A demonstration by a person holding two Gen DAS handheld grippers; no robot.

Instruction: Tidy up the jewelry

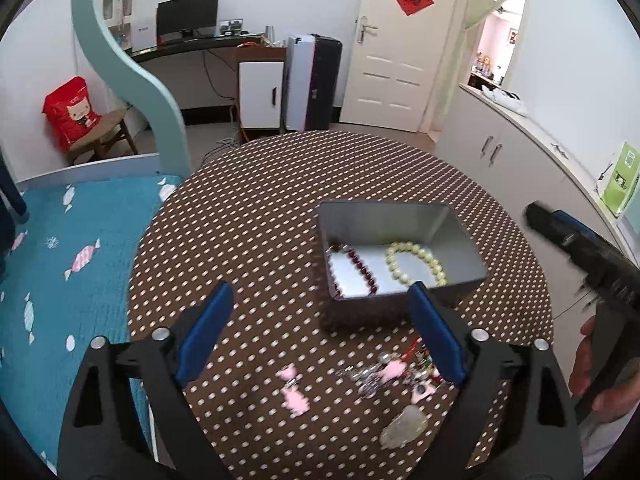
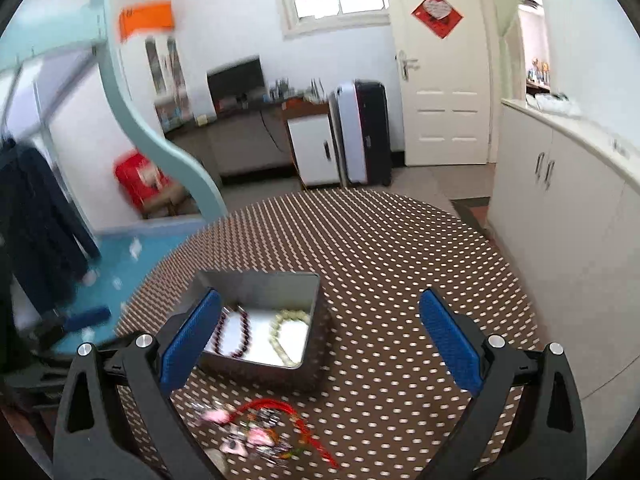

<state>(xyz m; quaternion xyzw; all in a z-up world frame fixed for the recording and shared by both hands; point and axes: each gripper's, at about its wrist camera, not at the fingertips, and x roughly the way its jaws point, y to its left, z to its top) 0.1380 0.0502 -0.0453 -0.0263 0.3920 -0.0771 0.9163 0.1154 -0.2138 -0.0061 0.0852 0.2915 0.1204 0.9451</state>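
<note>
An open silver tin (image 1: pixel 400 216) (image 2: pixel 256 280) stands on the dotted brown table. Inside lie a cream pearl bracelet (image 1: pixel 416 266) (image 2: pixel 286 334) and a dark red bead bracelet (image 1: pixel 362 270) (image 2: pixel 234 334). In front of the tin lies a loose pile of jewelry (image 1: pixel 394 372) (image 2: pixel 256 432) with pink pieces, a red cord (image 2: pixel 280 408) and a pale stone (image 1: pixel 402 426). A pink hair clip (image 1: pixel 294 390) lies apart to the left. My left gripper (image 1: pixel 320 332) is open above the pile and clip. My right gripper (image 2: pixel 320 340) is open above the table, near the tin; it also shows in the left wrist view (image 1: pixel 576 248).
The round table (image 1: pixel 280 208) has a brown cloth with white dots. A bed with a blue cover (image 1: pixel 60 248) touches its left side. White cabinets (image 2: pixel 560 200) run along the right. A desk, door and suitcase stand far behind.
</note>
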